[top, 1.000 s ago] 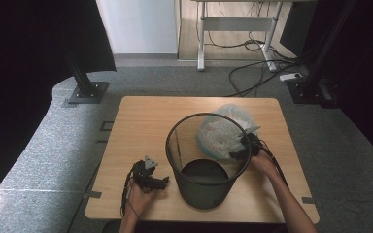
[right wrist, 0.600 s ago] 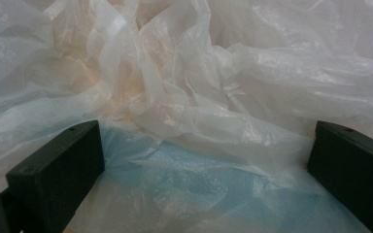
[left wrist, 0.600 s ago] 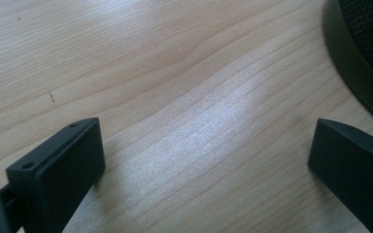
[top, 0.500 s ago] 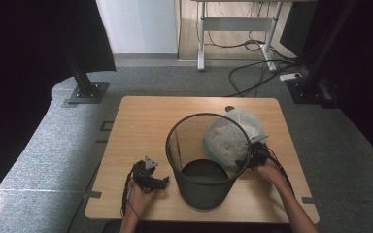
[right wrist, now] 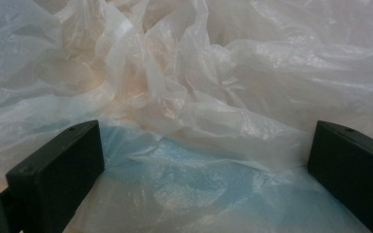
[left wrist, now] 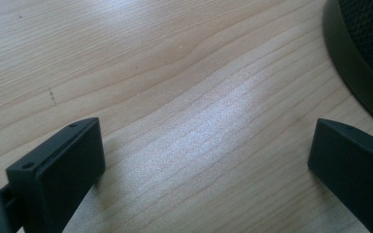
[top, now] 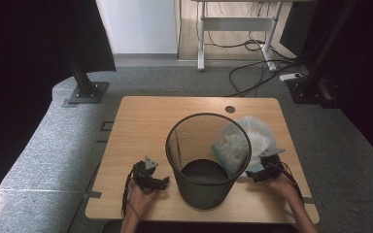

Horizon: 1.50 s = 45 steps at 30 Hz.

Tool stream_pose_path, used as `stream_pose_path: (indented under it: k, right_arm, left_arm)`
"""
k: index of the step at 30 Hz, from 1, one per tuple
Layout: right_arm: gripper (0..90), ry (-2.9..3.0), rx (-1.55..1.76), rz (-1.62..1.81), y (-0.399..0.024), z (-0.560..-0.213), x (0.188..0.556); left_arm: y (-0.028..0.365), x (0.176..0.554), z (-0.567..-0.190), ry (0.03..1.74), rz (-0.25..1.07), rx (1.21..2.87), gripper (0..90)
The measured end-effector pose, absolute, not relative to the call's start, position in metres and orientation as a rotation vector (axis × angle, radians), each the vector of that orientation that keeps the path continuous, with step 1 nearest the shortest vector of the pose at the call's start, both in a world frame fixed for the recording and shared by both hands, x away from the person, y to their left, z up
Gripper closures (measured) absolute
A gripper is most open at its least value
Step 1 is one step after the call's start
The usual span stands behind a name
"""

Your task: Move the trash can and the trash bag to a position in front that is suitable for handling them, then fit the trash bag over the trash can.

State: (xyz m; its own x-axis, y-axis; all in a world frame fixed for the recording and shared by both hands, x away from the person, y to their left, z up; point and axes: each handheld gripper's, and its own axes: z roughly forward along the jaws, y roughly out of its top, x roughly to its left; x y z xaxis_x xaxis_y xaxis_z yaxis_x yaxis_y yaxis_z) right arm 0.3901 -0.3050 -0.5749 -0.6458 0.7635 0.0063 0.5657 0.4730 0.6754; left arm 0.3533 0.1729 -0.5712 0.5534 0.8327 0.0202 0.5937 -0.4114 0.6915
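Crinkled plastic bag beside the mesh bin, waiting to line it.
Right claw gapes wide, empty (left claw likewise, idle on the worktop); next, pinch the bag's edge.

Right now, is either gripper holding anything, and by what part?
Nothing is held. The right gripper is open against the plastic bag; the left gripper is open over the table.
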Motion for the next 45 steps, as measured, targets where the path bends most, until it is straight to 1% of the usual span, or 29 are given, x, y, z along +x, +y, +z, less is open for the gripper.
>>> stream_pose_path:
  k: [10,21,29,36,45]
  right_arm:
    - [0.0,2.287,1.238,0.973,-0.329,-0.580,0.342]
    - [0.0,2.246,1.290,0.959,-0.341,-0.580,0.308]
    - [0.0,2.249,1.291,0.954,-0.347,-0.580,0.293]
    - [0.0,2.298,1.267,0.946,-0.351,-0.575,0.290]
    - [0.0,2.292,1.249,1.023,-0.351,-0.548,0.282]
  left_arm:
    - [0.172,0.352,-0.571,1.142,0.483,2.149,0.0]
    - [0.171,0.351,-0.571,1.133,0.479,2.155,0.0]
    - [0.171,0.351,-0.571,1.129,0.479,2.157,0.0]
    - [0.171,0.351,-0.571,1.129,0.478,2.156,0.0]
    - [0.171,0.351,-0.571,1.126,0.477,2.157,0.0]
